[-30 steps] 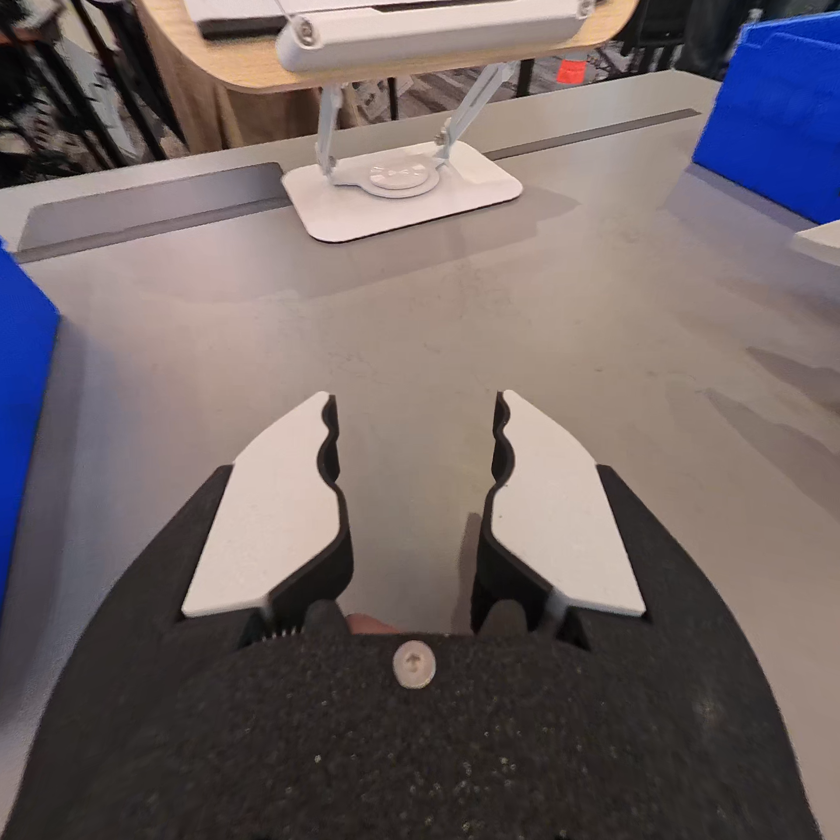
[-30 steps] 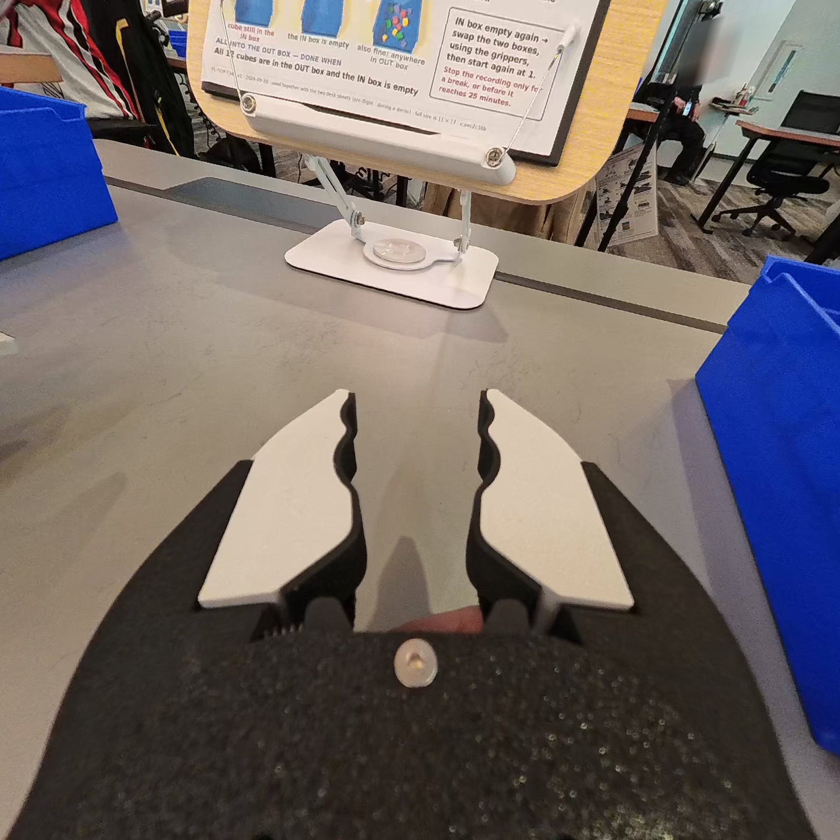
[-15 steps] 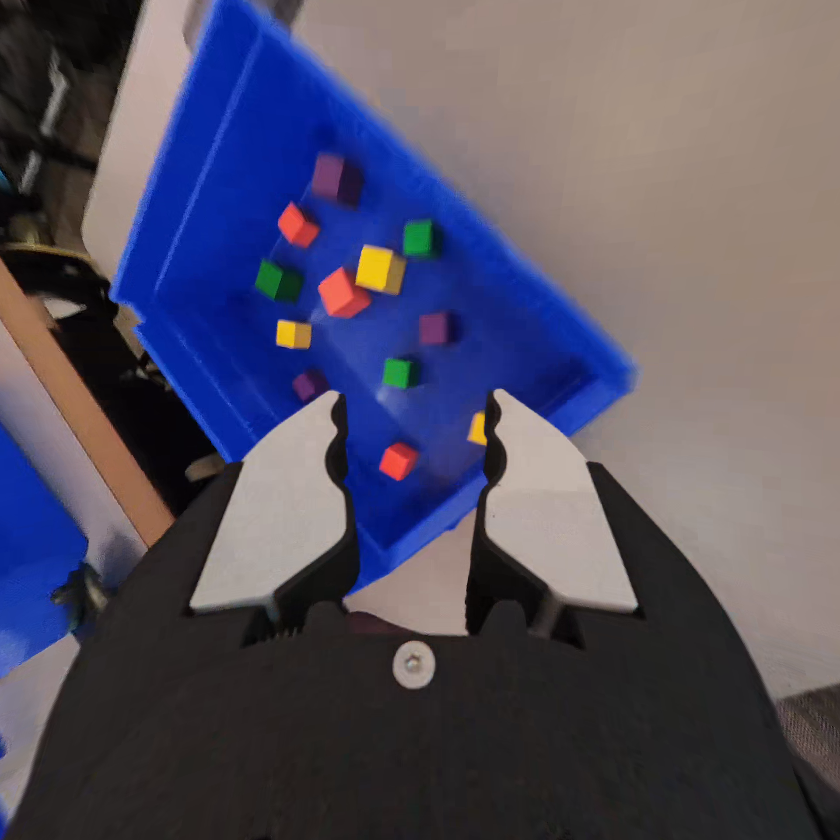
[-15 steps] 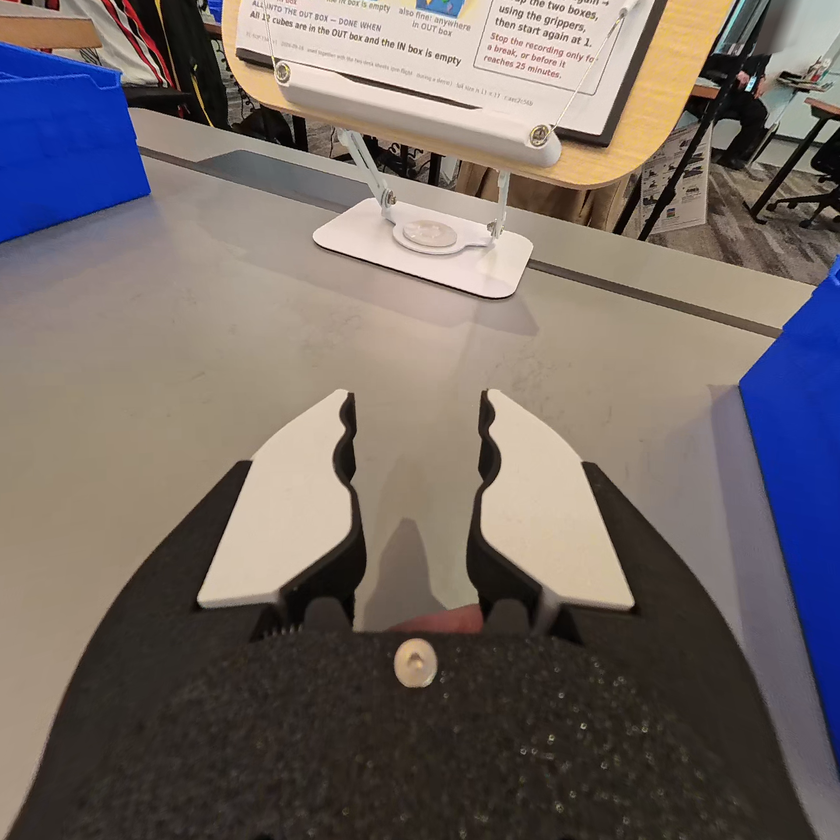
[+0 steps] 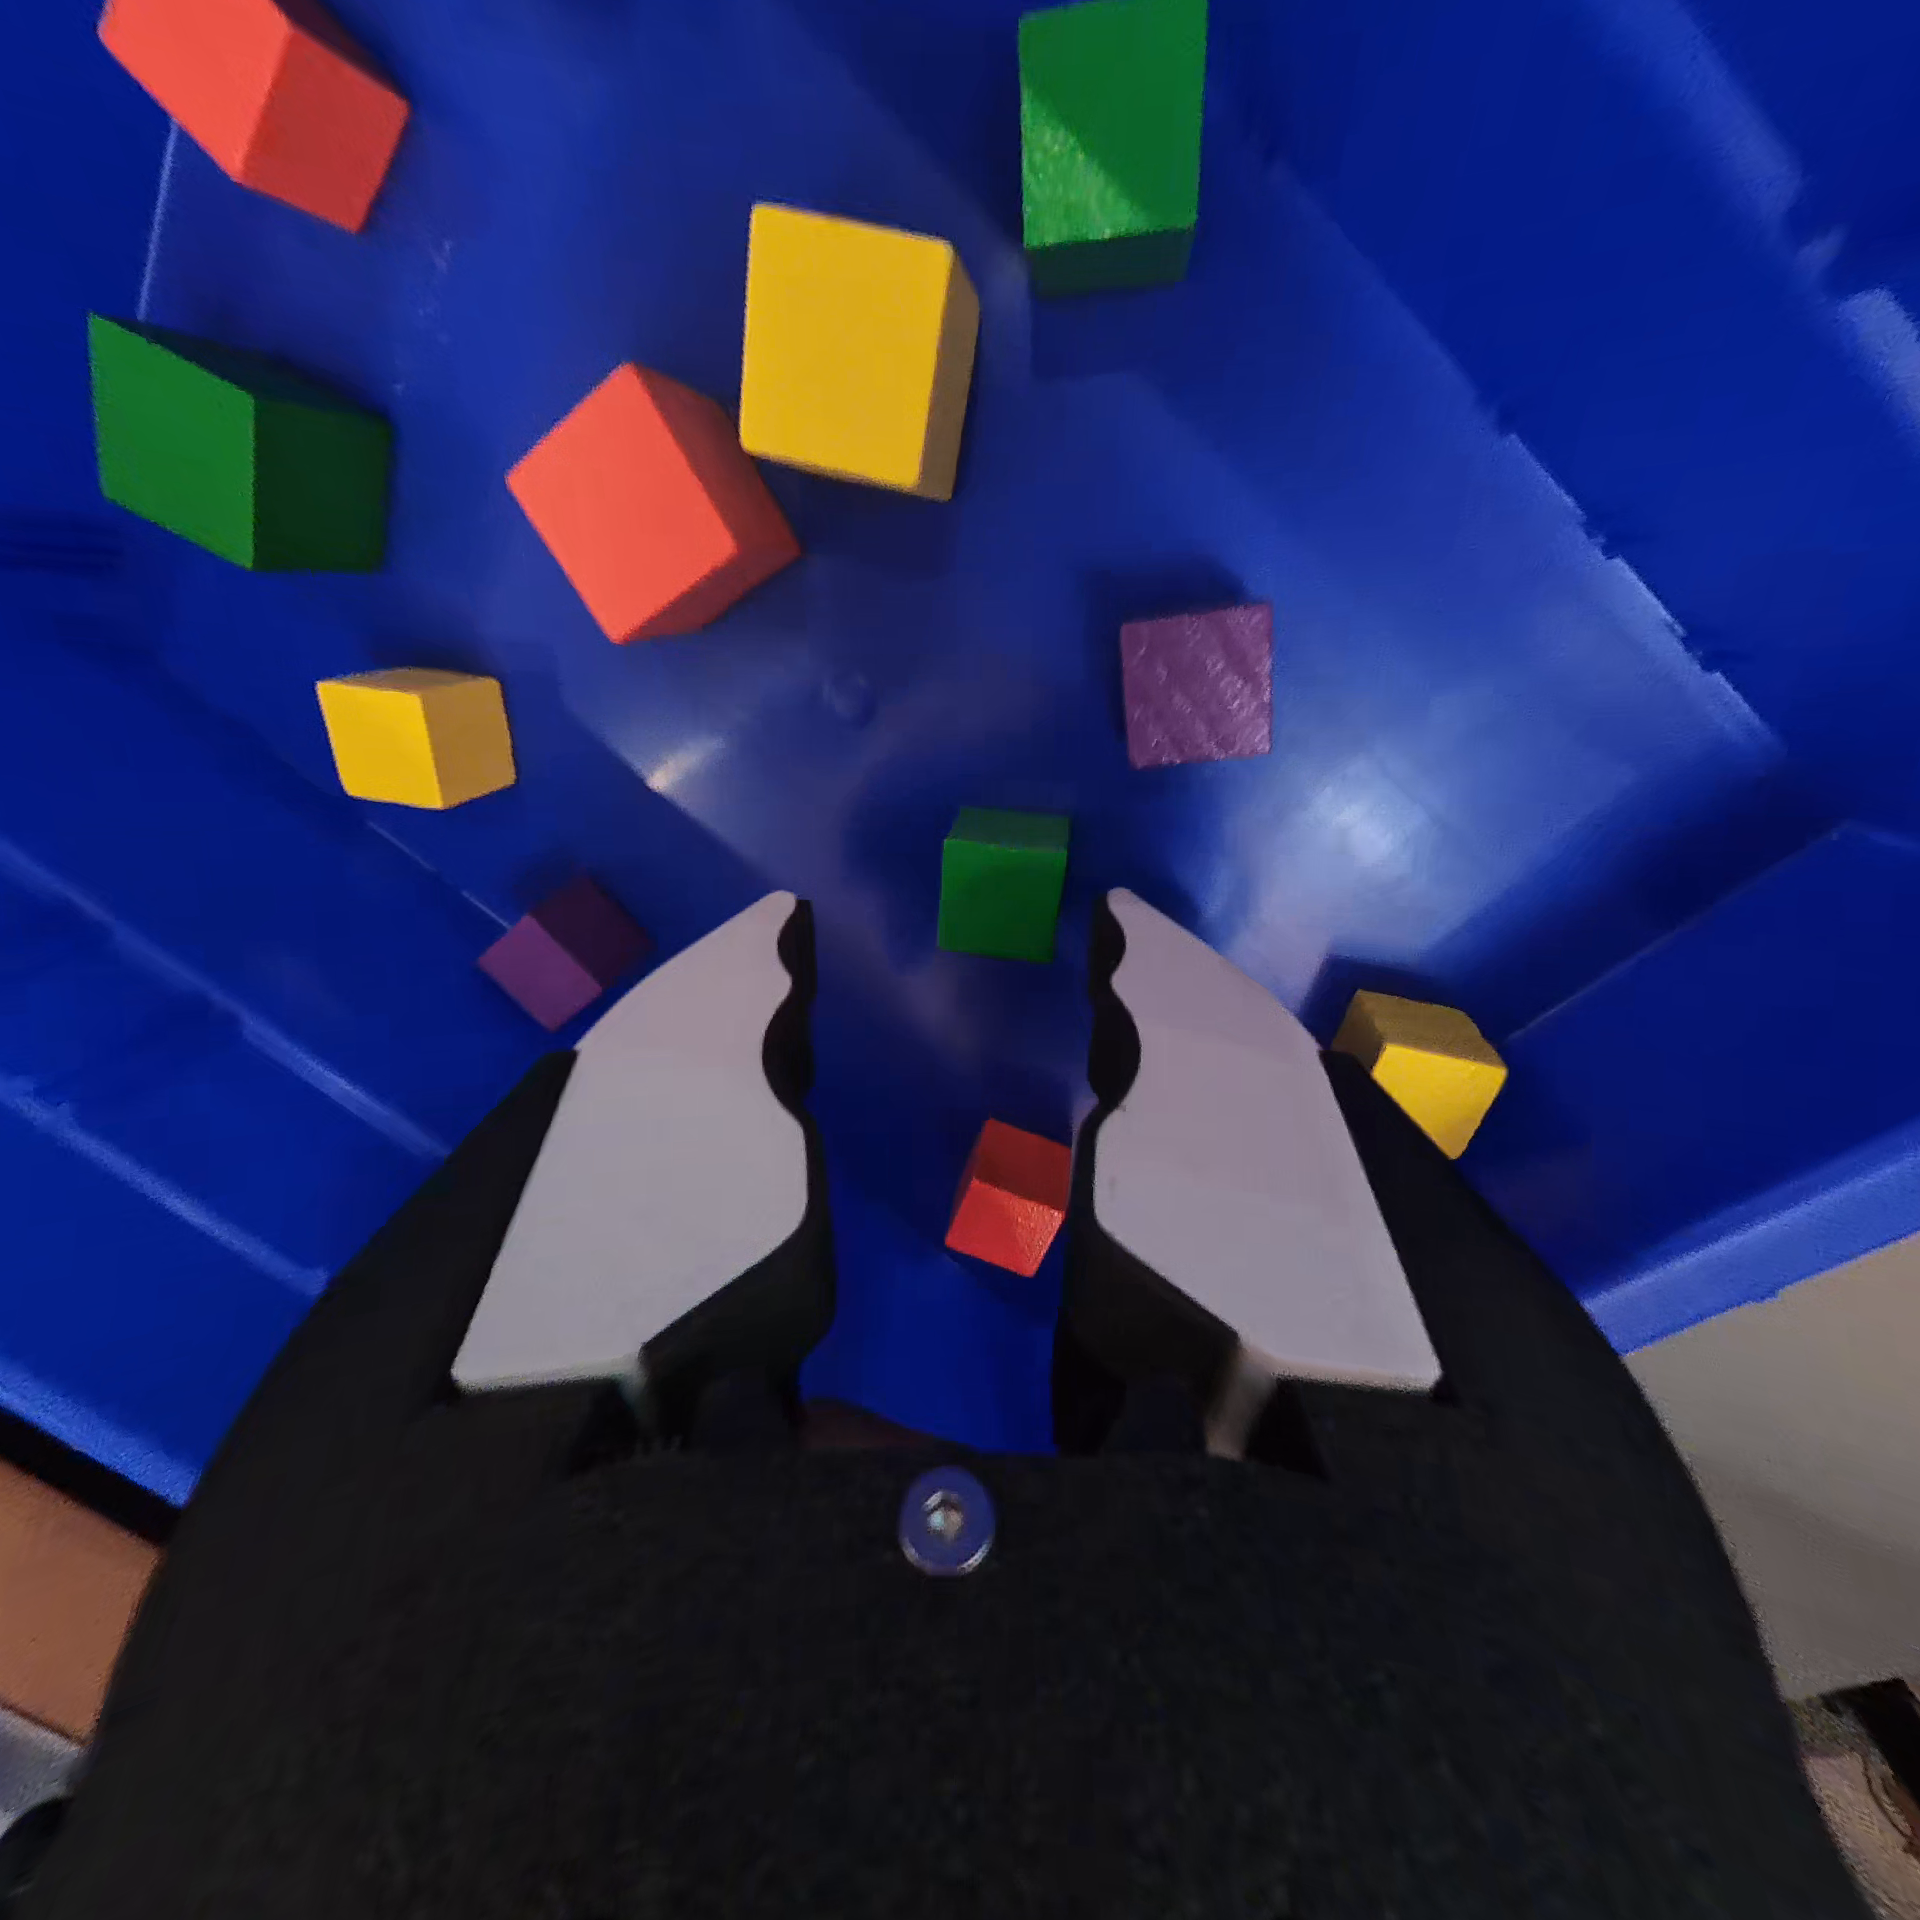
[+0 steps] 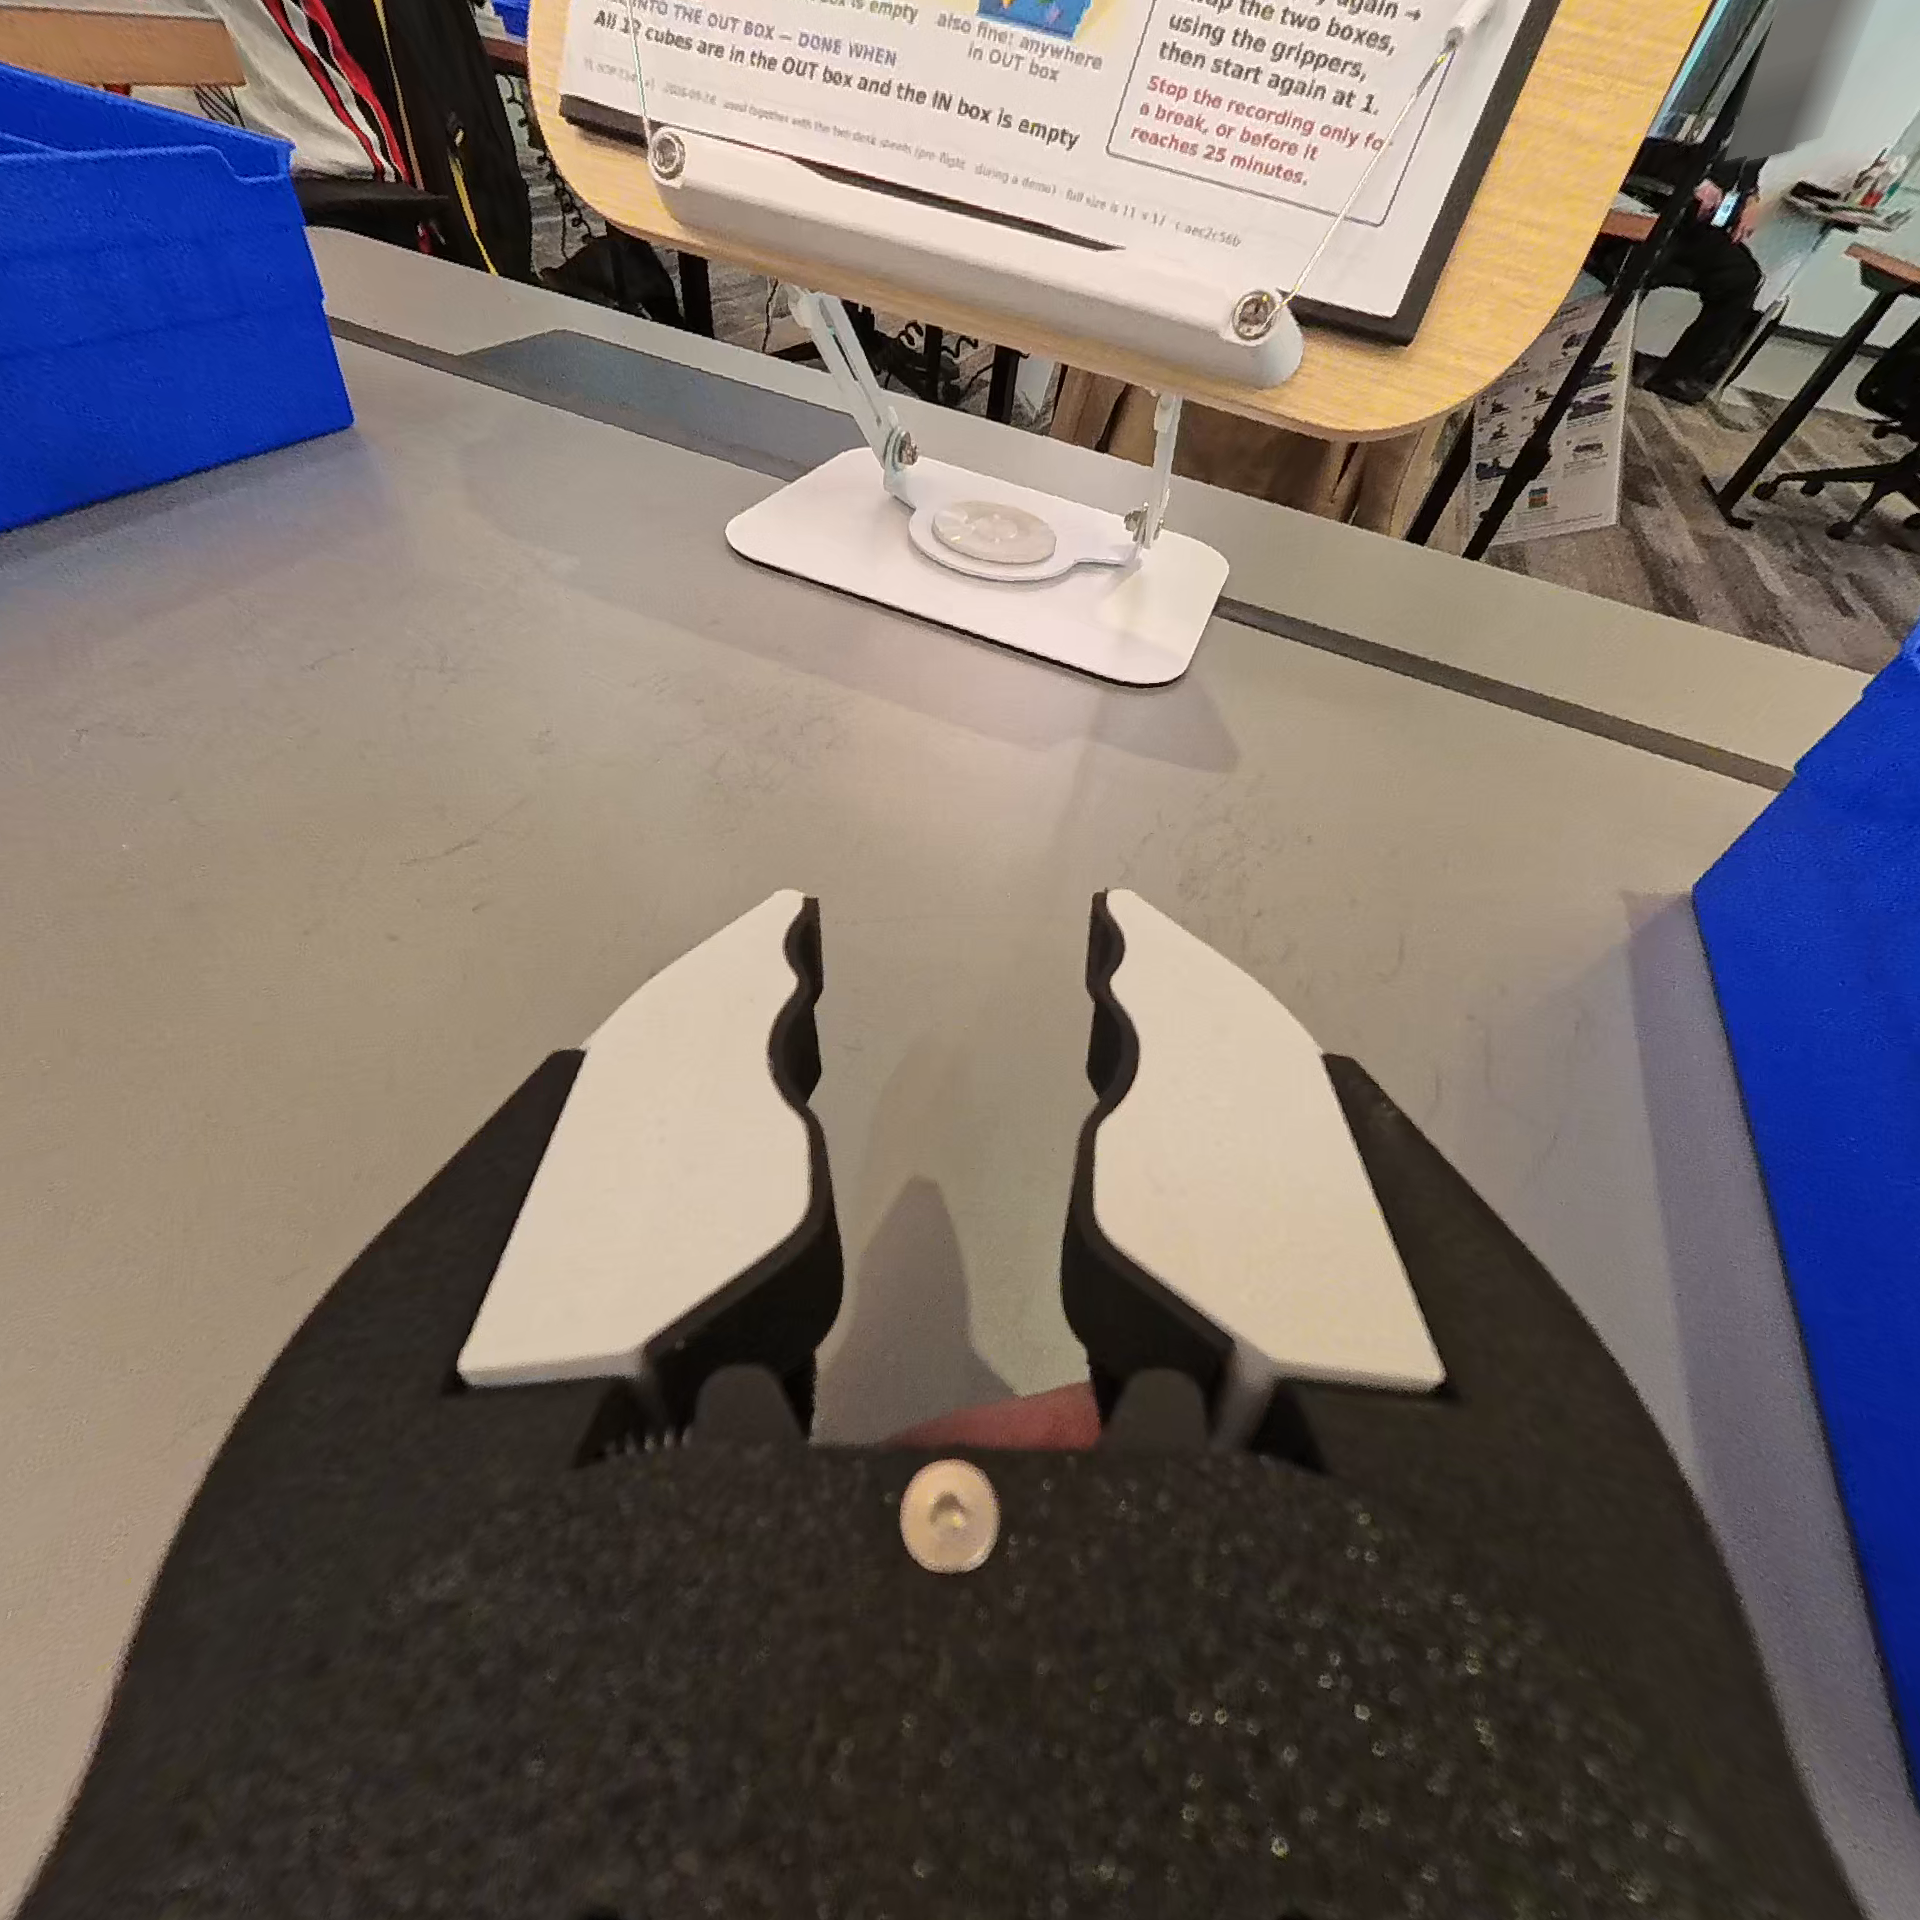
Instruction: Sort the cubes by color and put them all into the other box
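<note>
Left gripper: jaws parted, nothing held, poised over the blue box and looking down into it. A small red cube sits in the gap between the fingers, close to the right finger; whether it is touched cannot be told. A small green cube lies just beyond the fingertips, slightly right of centre.

Other cubes on the box floor, all apart from one another save where noted:
- purple cube just beside the left fingertip;
- yellow cube beside the right finger, near the box wall;
- second purple cube farther out on the right;
- small yellow cube on the left;
- large red cube at centre, its corner next to a large yellow cube (contact uncertain);
- green cube at far left;
- another green cube and another red cube at the top edge of the view.

The view is slightly blurred.

Right gripper: jaws parted to a similar width, nothing between them, hovering over the grey table. A second blue box stands just to its right (contents not visible). A further blue box stands at far left. Ahead, a white stand carries a wooden board with a printed sheet.
</note>
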Tool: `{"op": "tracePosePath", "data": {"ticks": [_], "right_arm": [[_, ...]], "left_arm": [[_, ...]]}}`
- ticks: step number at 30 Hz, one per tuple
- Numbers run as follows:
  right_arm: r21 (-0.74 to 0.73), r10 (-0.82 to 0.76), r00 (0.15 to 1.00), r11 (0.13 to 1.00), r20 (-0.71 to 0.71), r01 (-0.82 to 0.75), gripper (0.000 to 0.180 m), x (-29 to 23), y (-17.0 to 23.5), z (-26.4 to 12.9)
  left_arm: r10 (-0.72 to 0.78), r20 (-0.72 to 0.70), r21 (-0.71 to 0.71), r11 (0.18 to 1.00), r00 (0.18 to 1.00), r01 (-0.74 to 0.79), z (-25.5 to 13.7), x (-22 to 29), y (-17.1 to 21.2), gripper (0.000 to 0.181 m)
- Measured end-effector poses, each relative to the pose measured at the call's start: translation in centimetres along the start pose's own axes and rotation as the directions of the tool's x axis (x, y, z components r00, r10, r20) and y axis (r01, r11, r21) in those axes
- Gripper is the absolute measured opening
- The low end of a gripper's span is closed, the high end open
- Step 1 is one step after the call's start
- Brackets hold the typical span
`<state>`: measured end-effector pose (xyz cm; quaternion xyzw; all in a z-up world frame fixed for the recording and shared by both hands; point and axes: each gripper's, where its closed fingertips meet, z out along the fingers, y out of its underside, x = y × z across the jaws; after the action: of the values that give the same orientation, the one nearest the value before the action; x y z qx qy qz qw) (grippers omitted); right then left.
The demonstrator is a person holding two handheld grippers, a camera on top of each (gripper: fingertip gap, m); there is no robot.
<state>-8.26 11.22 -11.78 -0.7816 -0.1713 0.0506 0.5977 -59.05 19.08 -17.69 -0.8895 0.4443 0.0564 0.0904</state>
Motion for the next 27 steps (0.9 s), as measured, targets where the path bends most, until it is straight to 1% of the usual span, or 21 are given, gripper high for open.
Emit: {"op": "tracePosePath", "data": {"ticks": [2,3,4,7,9,11,12,14,16,19,21,23,25,27], "right_arm": [[0.004,-0.007,1.000,1.000,-0.001,0.007,0.049,-0.1,0.0,0.0],[0.005,-0.010,1.000,1.000,-0.003,0.010,0.049,-0.1,-0.1,-0.1],[0.006,-0.012,1.000,1.000,-0.003,0.012,0.048,-0.1,-0.1,-0.1],[0.010,-0.012,1.000,1.000,0.001,0.012,0.048,-0.1,-0.1,-0.1],[0.019,-0.010,1.000,1.000,0.008,0.010,0.048,-0.2,-0.2,-0.2],[0.025,-0.014,1.000,1.000,0.021,0.013,0.048,-0.4,-0.3,-0.3],[0.026,-0.017,0.999,1.000,0.030,0.016,0.047,-0.5,-0.3,-0.3],[0.023,-0.018,0.999,1.000,0.045,0.017,0.047,-0.7,-0.2,-0.2],[0.018,-0.008,0.998,1.000,0.060,0.007,0.046,-0.7,-0.2,-0.2],[0.007,0.017,0.995,1.000,0.098,-0.018,0.046,-0.9,-0.1,-0.1],[-0.004,0.036,0.990,0.999,0.138,-0.035,0.046,-1.2,-0.1,-0.1],[0.012,0.036,0.977,0.999,0.212,-0.039,0.045,-2.1,-0.4,-0.3],[0.041,-0.015,0.960,0.999,0.280,0.004,0.043,-3.2,-0.6,-0.6],[0.060,-0.070,0.945,0.997,0.319,0.053,0.044,-4.1,-0.6,-0.8]], "left_arm": [[0.013,-0.008,0.009,1.000,1.000,-0.013,0.1,0.1,-0.3,0.045],[0.022,-0.017,0.007,1.000,1.000,-0.022,0.3,0.2,-0.3,0.028],[0.031,-0.024,0.003,1.000,0.999,-0.031,0.6,0.4,-0.2,0.024],[0.028,-0.066,0.047,0.999,0.997,-0.025,0.6,1.1,-0.6,0.023],[0.013,-0.086,0.110,0.994,0.996,-0.003,-0.1,1.7,-1.1,0.023],[-0.007,-0.093,0.210,0.977,0.996,0.027,-1.9,2.0,-2.1,0.023],[-0.026,-0.100,0.287,0.956,0.995,0.054,-3.3,2.2,-2.9,0.022],[-0.052,-0.130,0.475,0.873,0.990,0.108,-7.1,2.7,-5.1,0.022],[-0.031,-0.165,0.662,0.738,0.986,0.134,-11.6,4.3,-7.7,0.022],[0.064,-0.191,0.836,0.533,0.979,0.128,-16.8,8.6,-11.1,0.022],[0.154,-0.199,0.908,0.401,0.968,0.123,-19.3,12.5,-13.4,0.022],[0.234,-0.213,0.947,0.289,0.948,0.142,-20.8,16.2,-15.5,0.022],[0.308,-0.263,0.953,0.230,0.914,0.197,-21.2,19.6,-17.5,0.022],[0.377,-0.308,0.948,0.198,0.873,0.249,-21.0,22.4,-19.4,0.022]]}}
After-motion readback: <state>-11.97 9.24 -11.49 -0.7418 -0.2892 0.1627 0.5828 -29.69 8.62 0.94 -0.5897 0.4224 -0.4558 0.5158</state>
